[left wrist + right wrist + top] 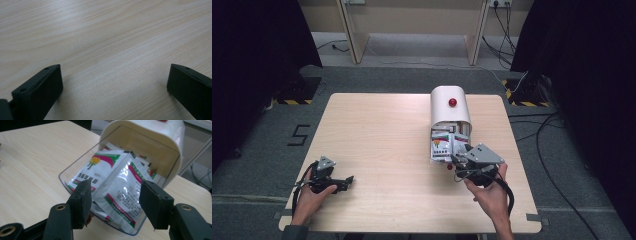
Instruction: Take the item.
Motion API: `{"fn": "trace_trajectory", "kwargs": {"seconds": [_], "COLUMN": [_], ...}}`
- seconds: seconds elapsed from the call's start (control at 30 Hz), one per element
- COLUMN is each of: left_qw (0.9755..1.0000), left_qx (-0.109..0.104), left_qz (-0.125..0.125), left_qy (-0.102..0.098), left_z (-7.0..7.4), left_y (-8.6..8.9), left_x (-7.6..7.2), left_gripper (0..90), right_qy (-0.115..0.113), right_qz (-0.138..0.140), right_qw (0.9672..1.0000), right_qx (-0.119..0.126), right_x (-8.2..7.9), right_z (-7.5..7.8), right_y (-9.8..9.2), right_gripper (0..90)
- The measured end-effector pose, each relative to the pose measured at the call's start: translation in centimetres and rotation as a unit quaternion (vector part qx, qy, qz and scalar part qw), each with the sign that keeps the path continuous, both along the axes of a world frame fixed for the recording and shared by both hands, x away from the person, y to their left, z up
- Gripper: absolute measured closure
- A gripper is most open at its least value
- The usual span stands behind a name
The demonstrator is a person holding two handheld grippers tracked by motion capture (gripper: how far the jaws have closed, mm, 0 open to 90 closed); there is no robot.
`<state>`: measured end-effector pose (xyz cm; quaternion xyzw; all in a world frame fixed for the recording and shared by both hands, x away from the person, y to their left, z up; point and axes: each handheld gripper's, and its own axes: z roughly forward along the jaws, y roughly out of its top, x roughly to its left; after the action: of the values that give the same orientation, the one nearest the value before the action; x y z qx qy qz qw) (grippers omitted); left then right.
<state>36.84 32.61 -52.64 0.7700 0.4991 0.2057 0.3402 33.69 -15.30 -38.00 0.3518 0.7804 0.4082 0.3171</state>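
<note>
High view: a white box (450, 106) with a red knob (452, 102) lies on its side toward the far right of the table (377, 135), its clear tray (443, 146) of sachets pulled out toward the near edge; the right gripper (460, 160) is at the tray's mouth, the left gripper (343, 181) rests near the near left corner
Left gripper view: jaws stand wide apart over bare wood (105, 45), nothing between them
Right gripper view: right gripper (113, 202) part open, its jaws on either side of a sachet (122, 192) at the tray's (63, 178) front; whether the pads press on it cannot be told
Progress: box seems already opened and the sachets exposed; a firm grip on one sachet, lifting it clear and setting it down are likely left
</note>
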Motion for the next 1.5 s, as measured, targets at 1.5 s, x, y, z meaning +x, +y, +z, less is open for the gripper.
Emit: {"fn": "trace_trajectory", "kwargs": {"seconds": [1.5], "left_qw": [1.0], "left_qx": [0.0], "left_qz": [0.0], "left_qy": [0.0], "left_z": [0.0], "left_y": [0.0], "left_x": [0.0], "left_gripper": [0.0], "right_qy": [-0.032], "right_qz": [-0.019], "right_qw": [0.9963], "right_qx": [-0.078], "right_x": [0.0], "right_z": [-0.7], "right_y": [1.6], "right_gripper": [56.3]}}
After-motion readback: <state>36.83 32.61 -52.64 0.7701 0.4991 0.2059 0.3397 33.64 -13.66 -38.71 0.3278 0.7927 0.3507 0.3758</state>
